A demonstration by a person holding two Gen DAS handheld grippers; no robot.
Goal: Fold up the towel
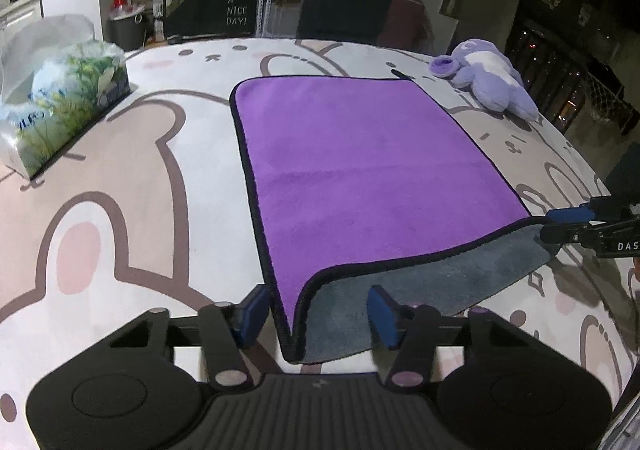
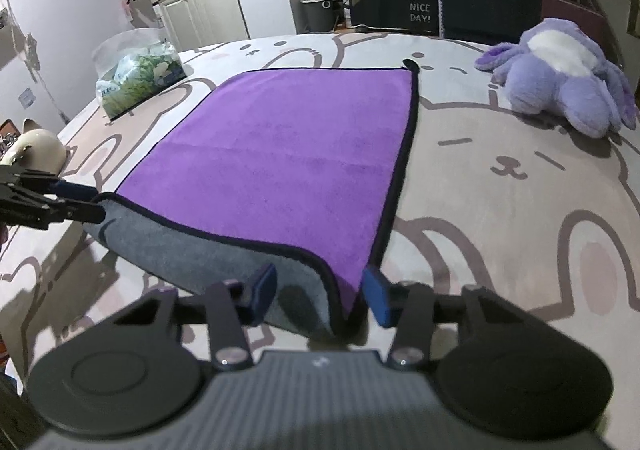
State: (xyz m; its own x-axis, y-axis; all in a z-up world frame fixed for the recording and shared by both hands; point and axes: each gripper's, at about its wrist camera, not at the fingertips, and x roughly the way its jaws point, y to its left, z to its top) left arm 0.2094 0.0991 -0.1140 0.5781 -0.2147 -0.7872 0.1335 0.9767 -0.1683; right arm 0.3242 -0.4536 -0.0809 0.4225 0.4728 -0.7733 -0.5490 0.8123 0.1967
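Note:
A purple towel [image 1: 360,166] with black trim and a grey underside lies on the bunny-print table cover; it also shows in the right wrist view [image 2: 280,154]. Its near edge is lifted, showing grey. My left gripper [image 1: 316,314] is open, its blue pads either side of the near left corner. My right gripper [image 2: 320,298] is open around the near right corner. In the left wrist view the right gripper [image 1: 560,226] reaches the right corner. In the right wrist view the left gripper [image 2: 80,202] reaches the left corner.
A tissue pack [image 1: 60,102] lies at the left, also in the right wrist view [image 2: 140,78]. A purple plush toy [image 1: 488,78] lies at the far right, also seen from the right [image 2: 560,74]. A cream mug [image 2: 36,150] stands at the left edge.

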